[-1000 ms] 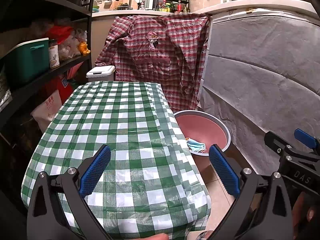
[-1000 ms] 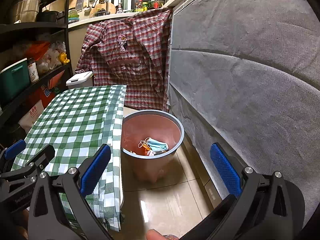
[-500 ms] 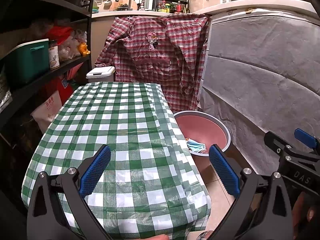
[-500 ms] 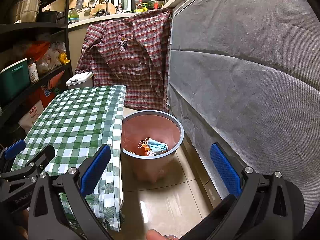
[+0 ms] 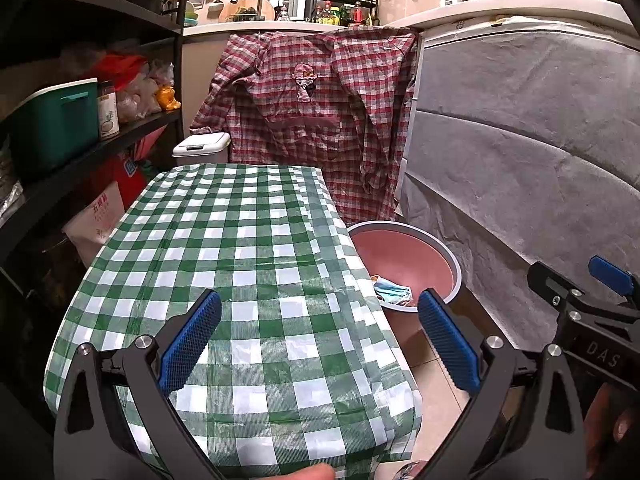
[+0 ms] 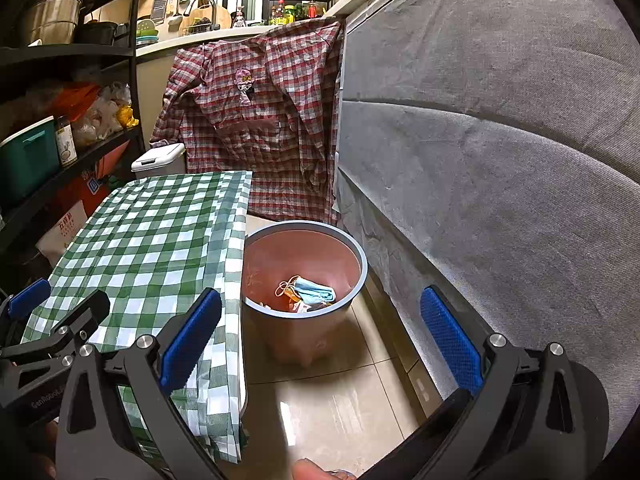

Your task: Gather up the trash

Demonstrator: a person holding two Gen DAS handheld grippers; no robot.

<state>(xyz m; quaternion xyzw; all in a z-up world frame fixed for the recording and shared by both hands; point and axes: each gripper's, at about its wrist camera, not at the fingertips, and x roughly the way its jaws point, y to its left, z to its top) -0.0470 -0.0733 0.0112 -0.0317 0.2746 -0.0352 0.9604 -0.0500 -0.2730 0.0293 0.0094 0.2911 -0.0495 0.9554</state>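
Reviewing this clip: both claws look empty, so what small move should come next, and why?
Probably none beyond pulling back: both the left claw and right claw are open and empty, the checked tablecloth shows no litter, and the face mask lies in the pink bin.

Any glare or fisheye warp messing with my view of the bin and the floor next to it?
Right wrist view: a bright glare patch sits on the floor tiles in front of the bin, whose contents stay readable, blue mask included. Left wrist view: the checked tablecloth bulges with fisheye warp and hides the bin's near side; corners are vignetted black in both.
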